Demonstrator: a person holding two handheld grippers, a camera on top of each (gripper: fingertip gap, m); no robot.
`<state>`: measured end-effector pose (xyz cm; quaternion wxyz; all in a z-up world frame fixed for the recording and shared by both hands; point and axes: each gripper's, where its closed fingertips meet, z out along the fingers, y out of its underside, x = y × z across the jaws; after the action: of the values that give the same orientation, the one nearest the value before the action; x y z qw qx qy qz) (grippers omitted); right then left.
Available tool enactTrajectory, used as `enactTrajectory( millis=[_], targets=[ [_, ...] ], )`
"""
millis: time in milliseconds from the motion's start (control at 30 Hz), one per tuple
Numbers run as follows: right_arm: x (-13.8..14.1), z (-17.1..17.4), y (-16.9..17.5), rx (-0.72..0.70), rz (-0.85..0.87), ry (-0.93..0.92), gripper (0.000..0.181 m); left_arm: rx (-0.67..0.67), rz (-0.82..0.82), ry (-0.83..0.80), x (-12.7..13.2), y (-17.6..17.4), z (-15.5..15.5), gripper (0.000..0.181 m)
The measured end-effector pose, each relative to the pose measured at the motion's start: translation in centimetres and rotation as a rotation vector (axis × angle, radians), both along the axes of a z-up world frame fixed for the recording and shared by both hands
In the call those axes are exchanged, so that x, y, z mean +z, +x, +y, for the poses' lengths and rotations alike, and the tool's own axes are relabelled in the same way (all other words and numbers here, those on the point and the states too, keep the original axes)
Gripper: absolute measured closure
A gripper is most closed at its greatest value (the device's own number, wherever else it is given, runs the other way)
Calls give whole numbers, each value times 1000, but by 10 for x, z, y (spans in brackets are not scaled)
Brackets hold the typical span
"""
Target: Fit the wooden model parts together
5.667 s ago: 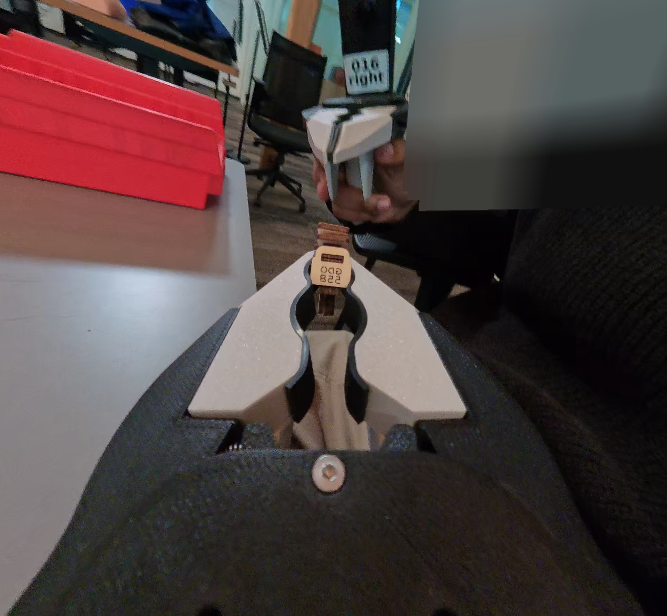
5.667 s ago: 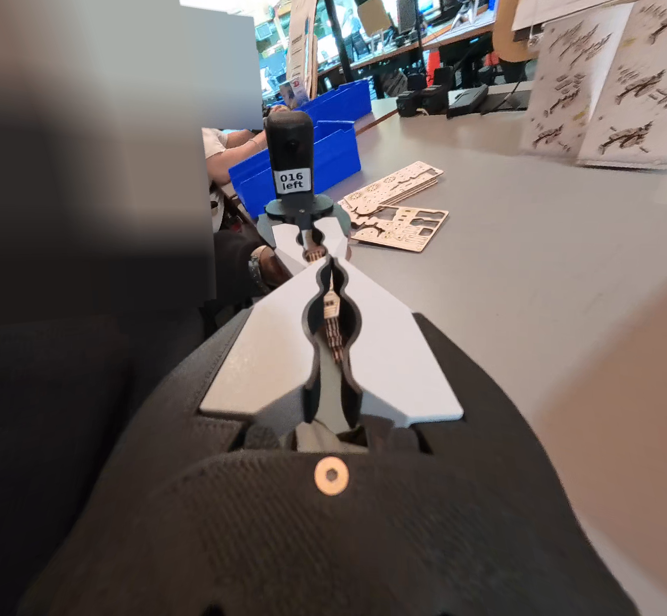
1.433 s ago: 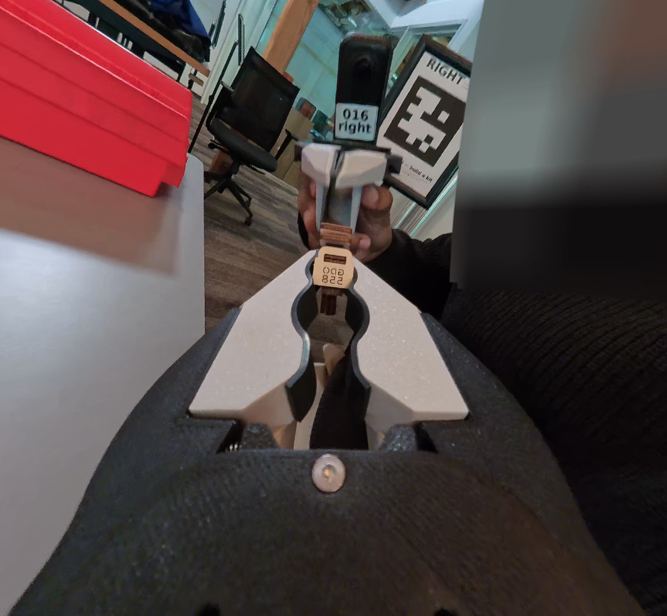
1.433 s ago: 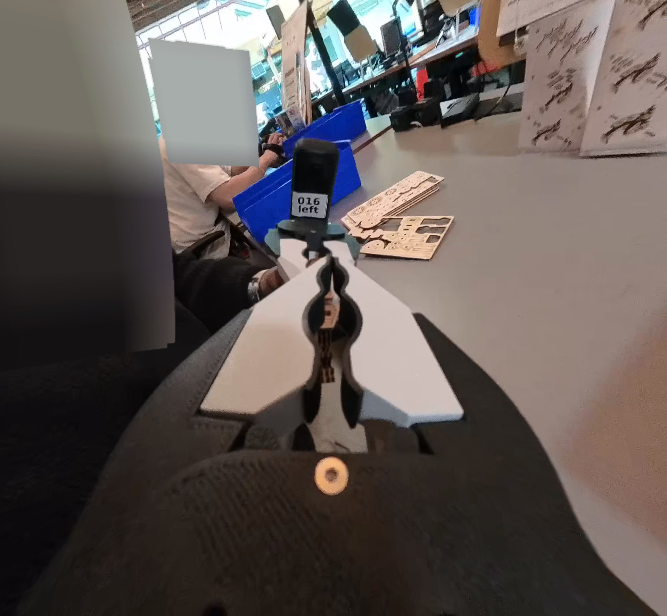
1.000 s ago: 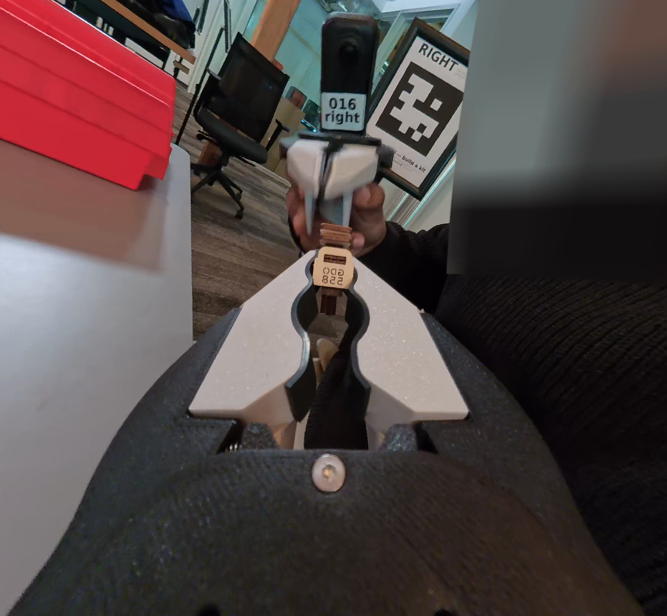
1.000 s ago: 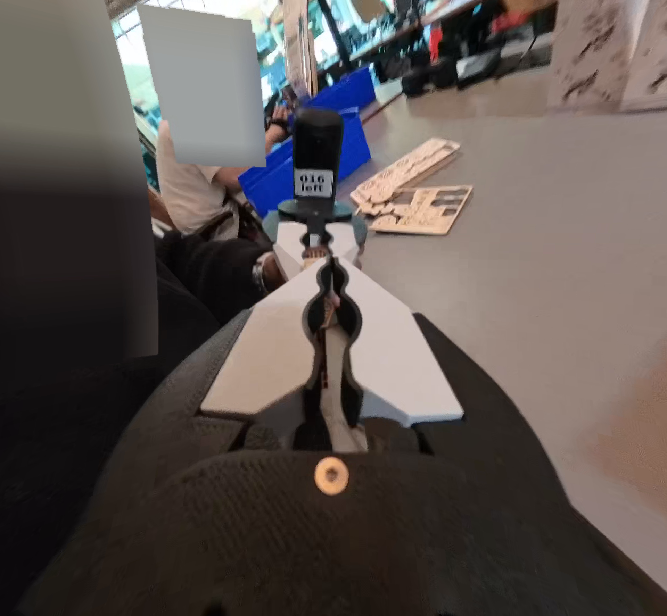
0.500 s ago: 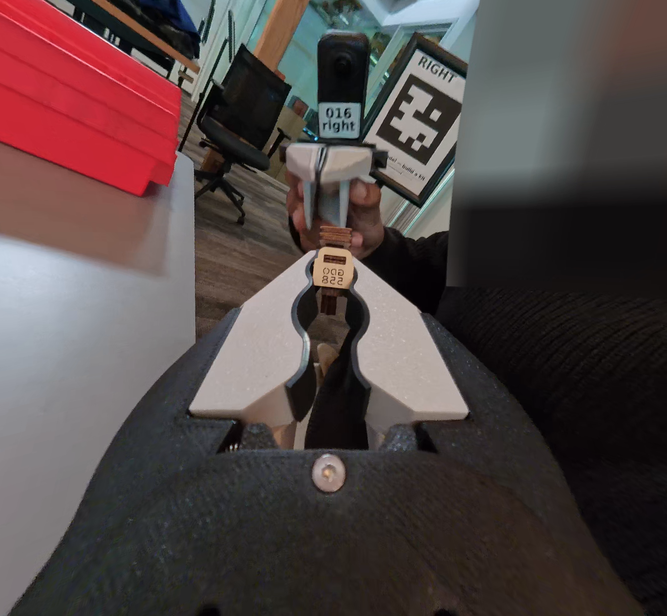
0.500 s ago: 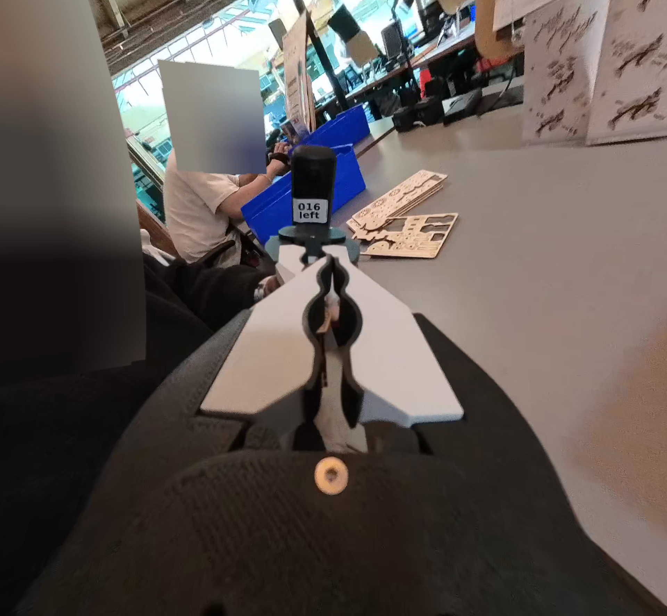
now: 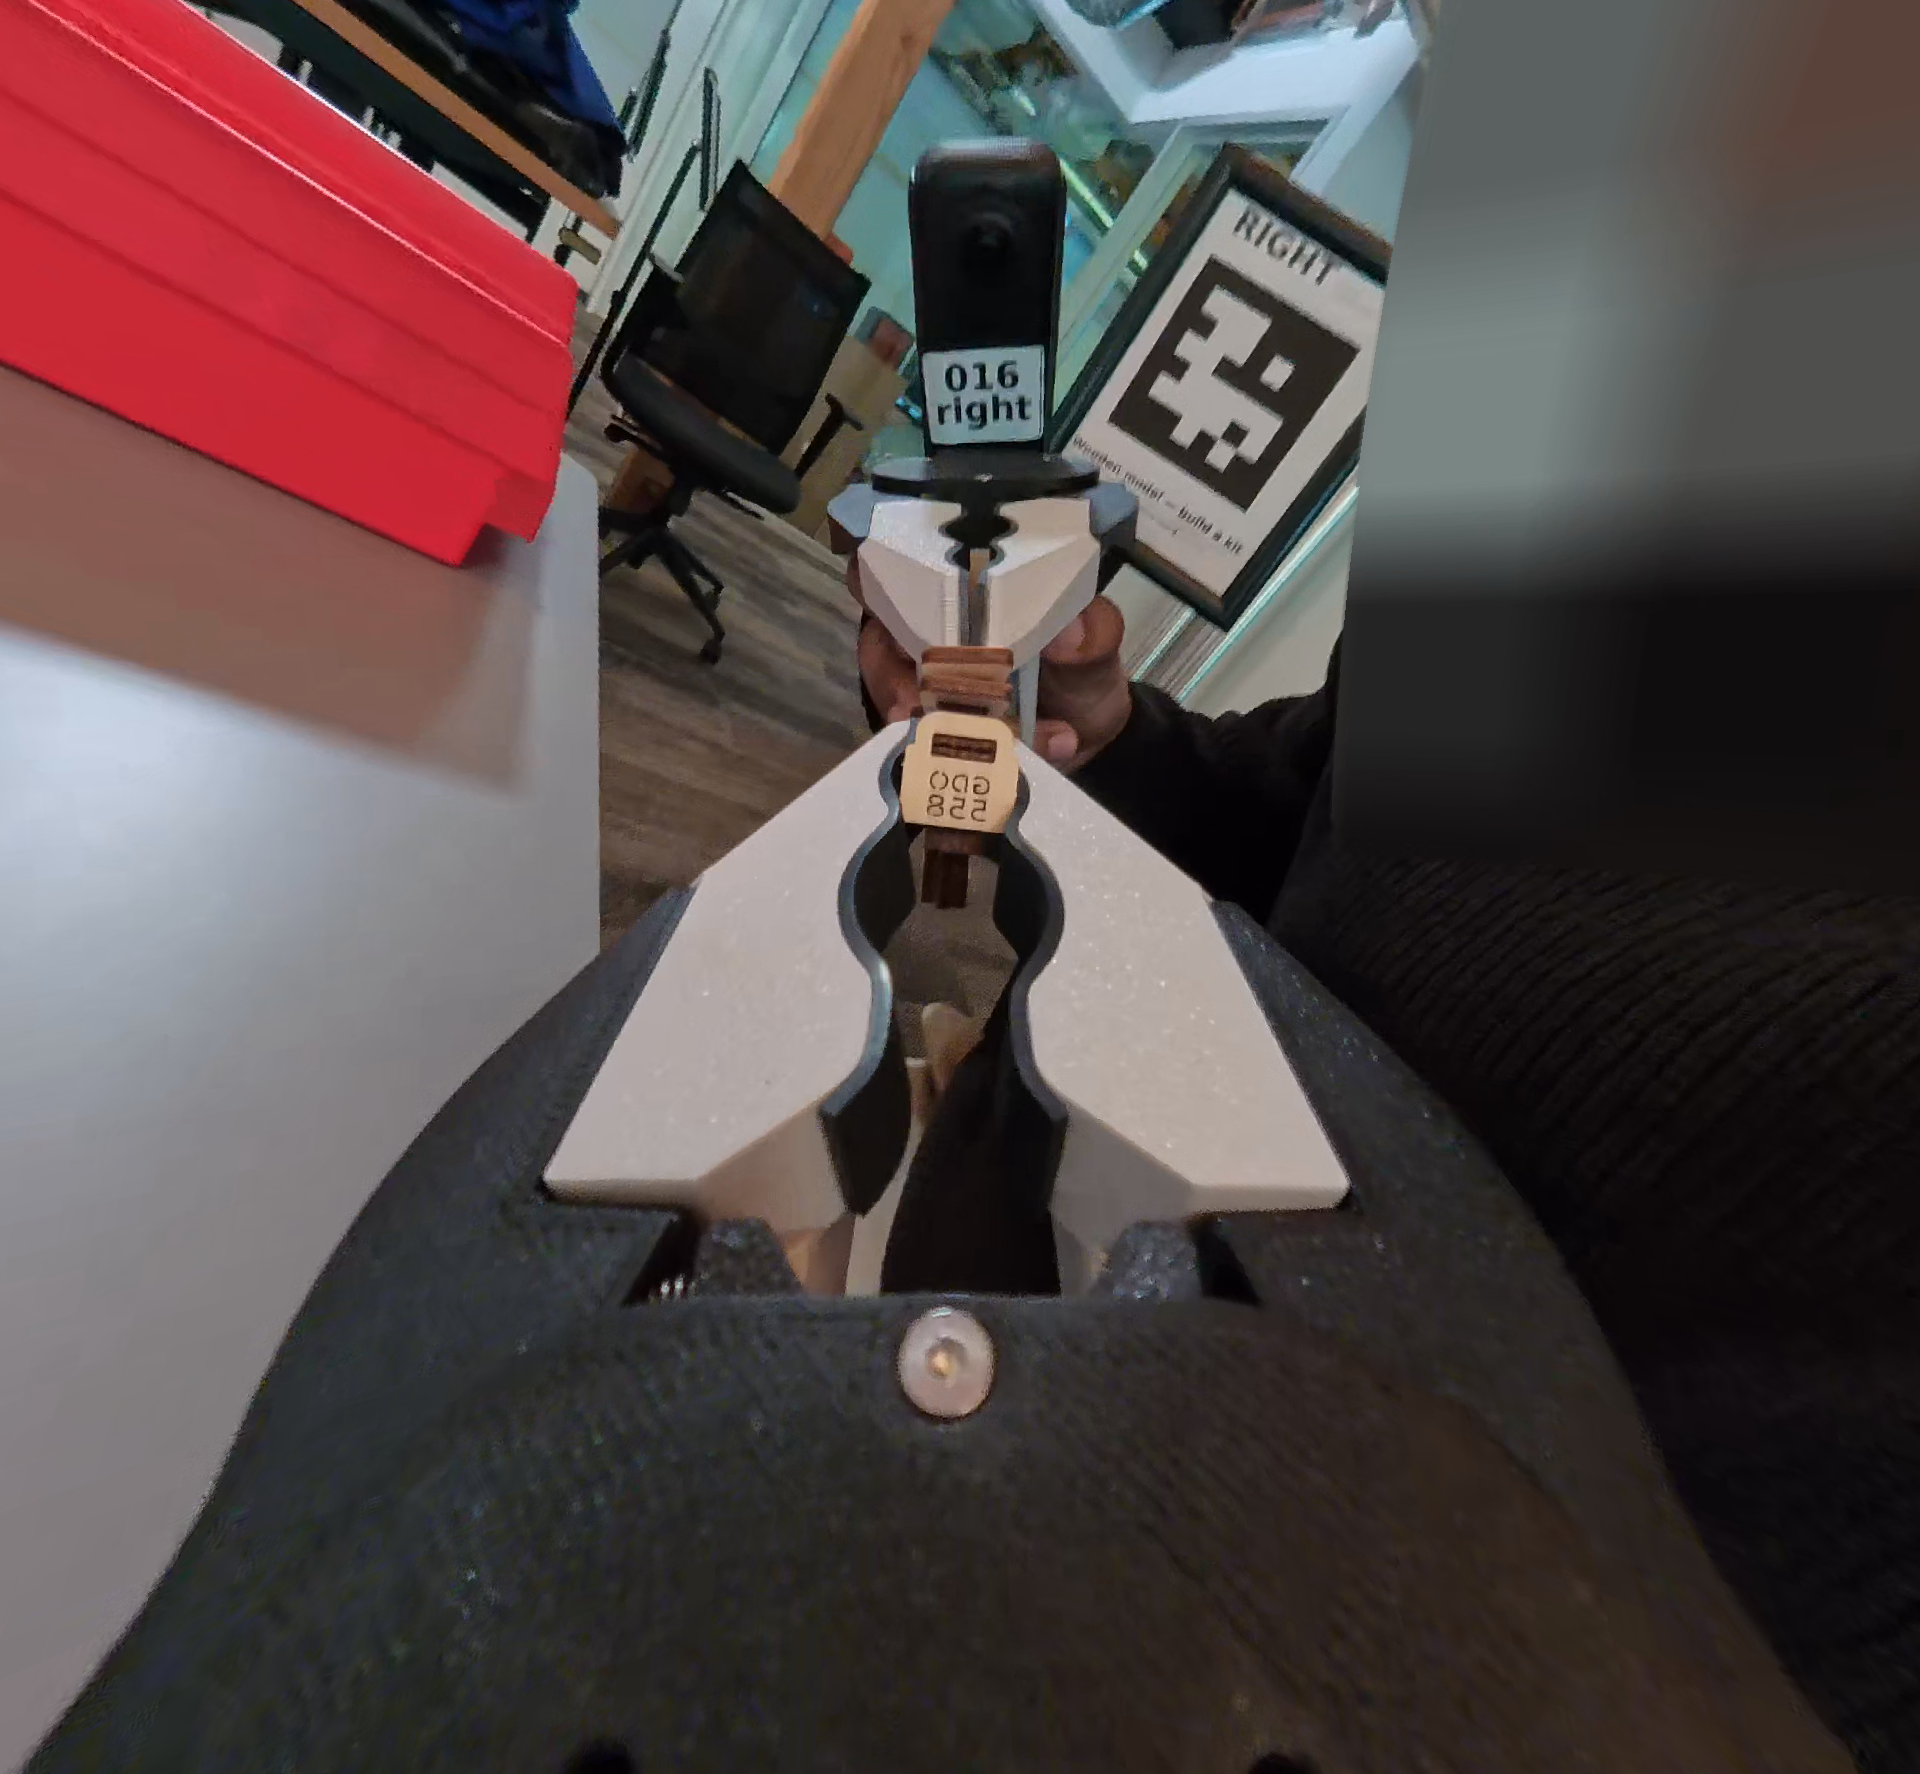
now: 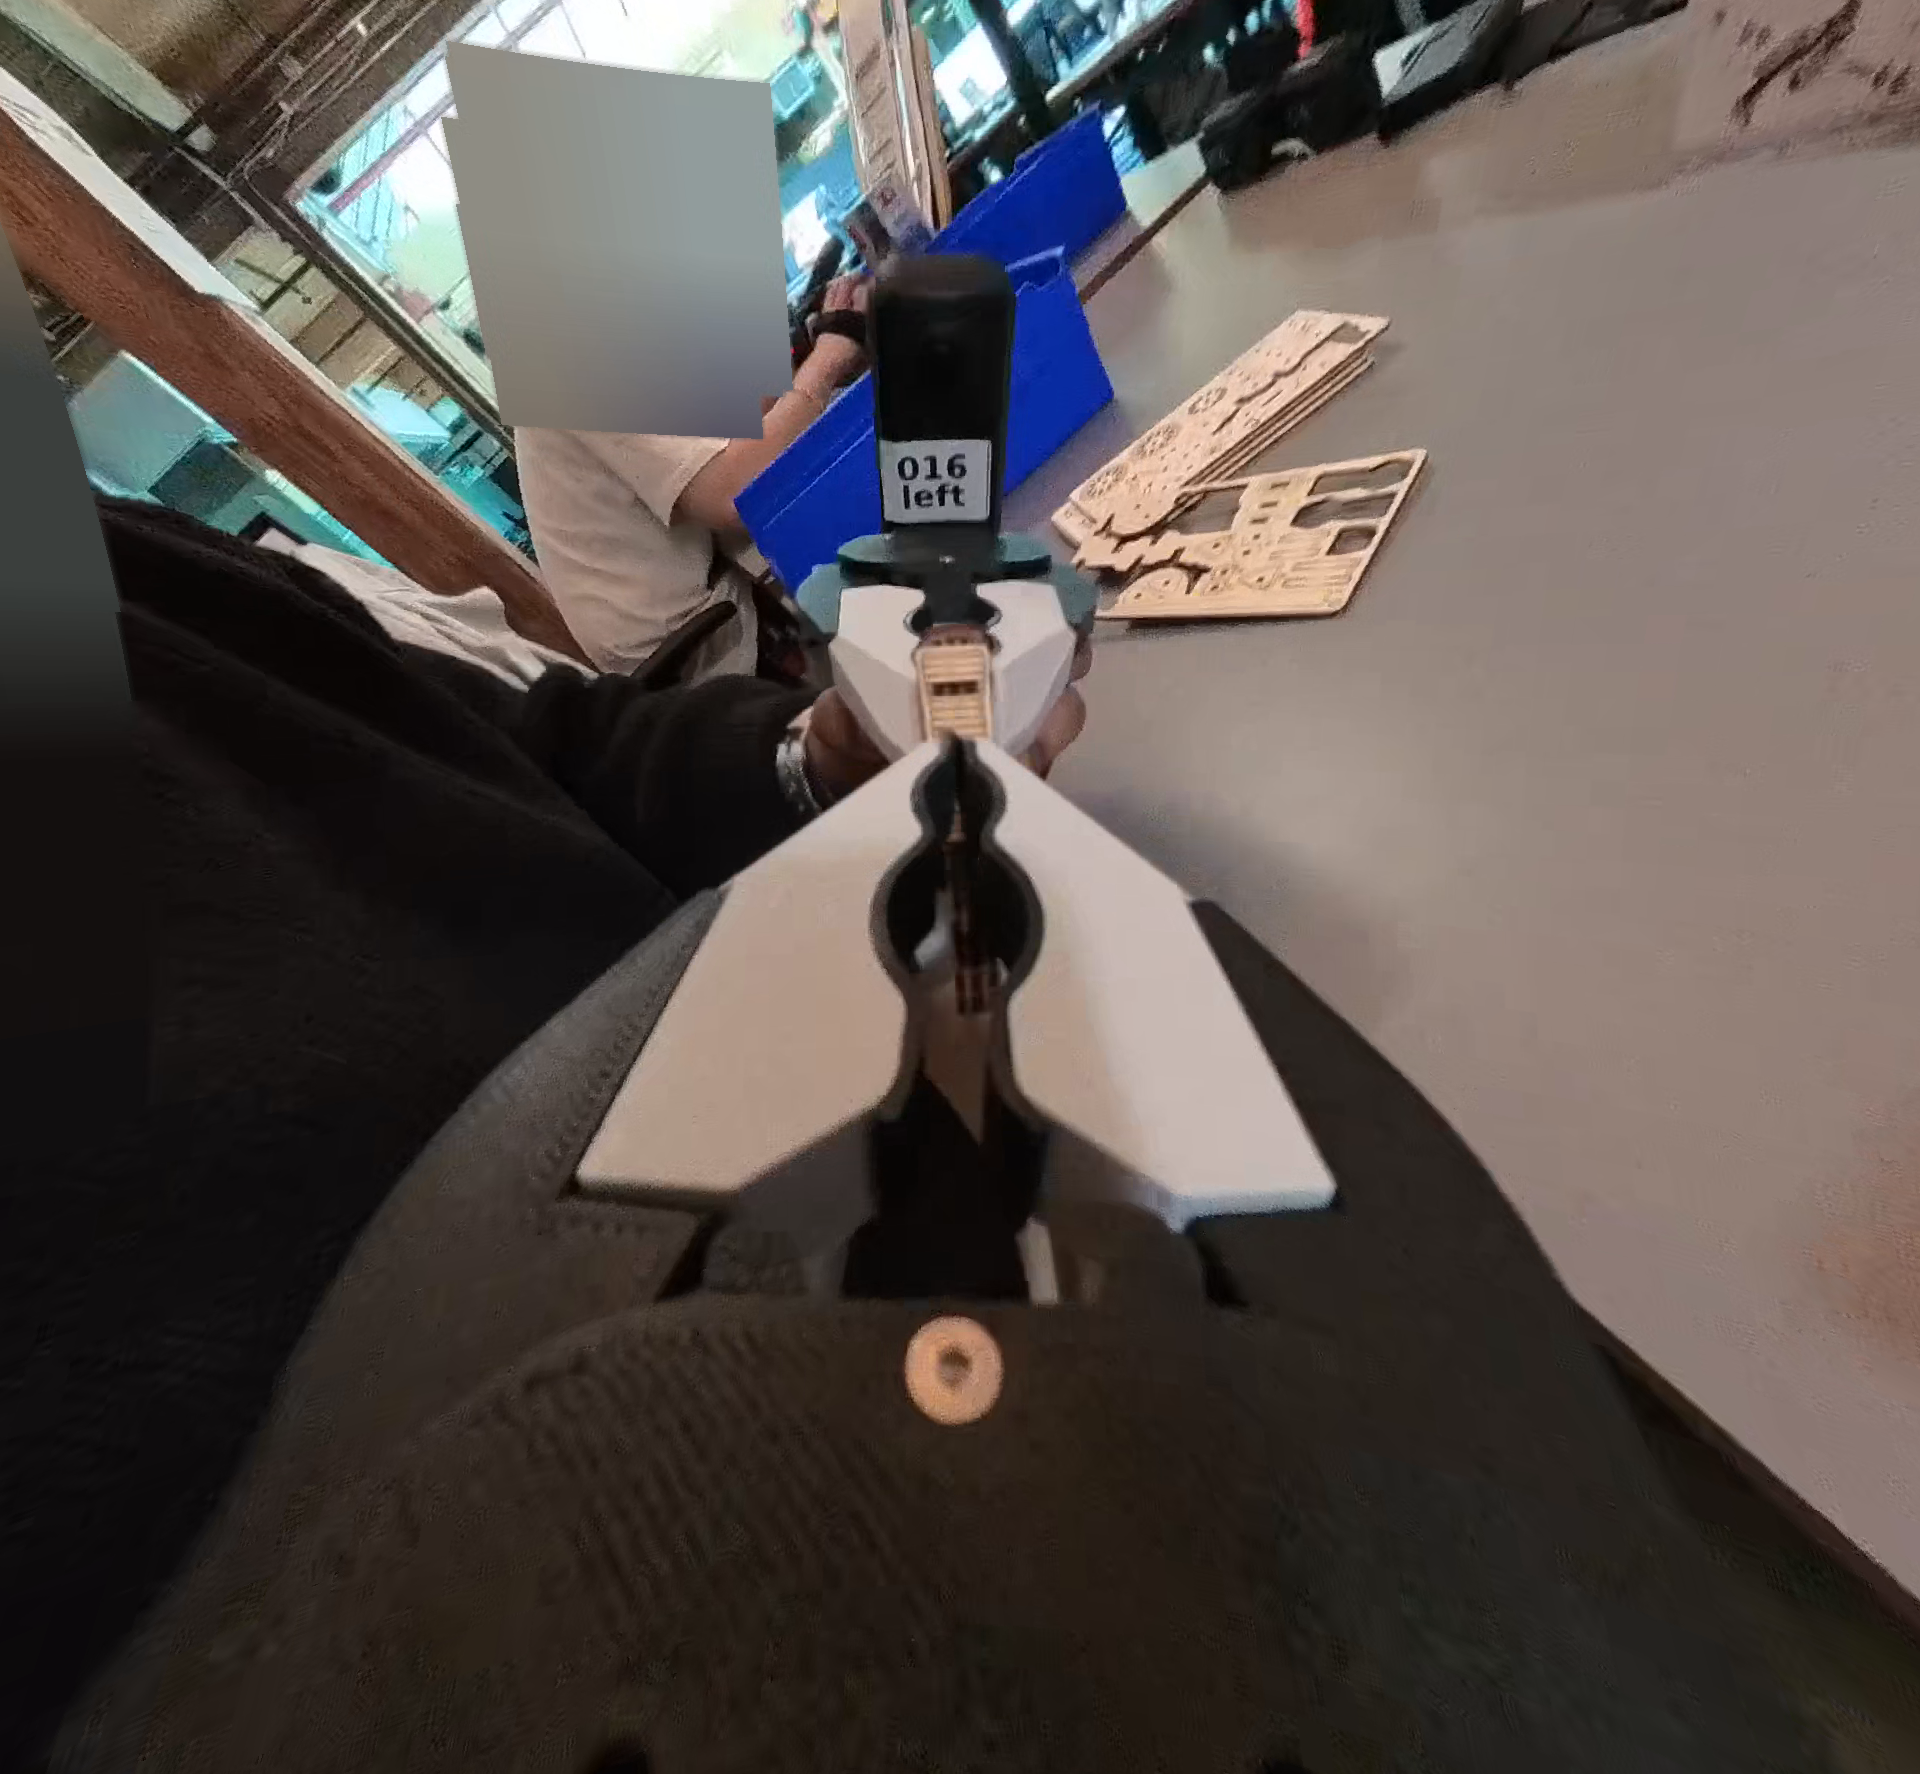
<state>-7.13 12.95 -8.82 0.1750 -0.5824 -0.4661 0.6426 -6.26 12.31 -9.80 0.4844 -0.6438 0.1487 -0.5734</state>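
My left gripper (image 9: 961, 737) is shut on a small pale wooden block (image 9: 958, 784) with engraved marks on its top; a stack of brown wooden layers (image 9: 966, 675) sticks out beyond the tips. My right gripper (image 10: 954, 753) is shut on a thin wooden part (image 10: 966, 935) seen edge-on between its fingers. The two grippers point at each other, tip to tip, off the table edge. In the right wrist view the left gripper (image 10: 954, 727) shows the block's slatted end (image 10: 954, 696). In the left wrist view the right gripper (image 9: 975, 649) touches the brown stack.
A grey table (image 10: 1507, 685) carries flat wooden cut-out sheets (image 10: 1247, 498) and blue bins (image 10: 935, 405). A seated person (image 10: 623, 519) is behind the bins. Red bins (image 9: 260, 290) stand on the table (image 9: 260, 997). An office chair (image 9: 727, 394) and a framed marker sign (image 9: 1236, 394) stand beyond.
The right gripper has come closer to the left one, and the thin part now meets the block's end. Both cameras have tilted a little. Both grips have held.
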Motion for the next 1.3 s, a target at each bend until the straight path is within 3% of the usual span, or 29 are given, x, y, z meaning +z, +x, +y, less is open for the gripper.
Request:
enactTrajectory(
  millis=[167, 300, 367, 467, 600, 767, 900, 1067, 1200, 1300],
  targets=[
    [34, 21, 12, -117, 142, 58, 181, -22, 34, 18, 0, 8, -4, 173],
    [2, -2, 1, -14, 16, 4, 181, -21, 36, 4, -4, 8, -3, 173],
    [14, 10, 4, -63, 63, 11, 181, -16, -19, 0, 4, 4, -1, 173],
    [35, 21, 12, -122, 147, 44, 181, -22, 30, 11, 0, 8, -3, 173],
    [6, -10, -4, 22, 34, -1, 181, -31, 37, -6, -6, 10, -4, 173],
    [38, 12, 8, -95, 170, 70, 181, -35, 38, -7, -4, 12, -4, 173],
    [5, -10, -4, 1, 31, 65, 181, -50, 34, -20, -7, 15, -5, 172],
    [37, 11, 8, -95, 169, 82, 181, -38, 8, -18, -1, 11, -4, 173],
    [5, -10, -5, 2, 33, 60, 181, -43, 3, -47, -7, 13, -3, 173],
    [23, 5, 2, -71, 108, 84, 181, -42, -53, -52, 2, 11, -2, 173]
  ],
)
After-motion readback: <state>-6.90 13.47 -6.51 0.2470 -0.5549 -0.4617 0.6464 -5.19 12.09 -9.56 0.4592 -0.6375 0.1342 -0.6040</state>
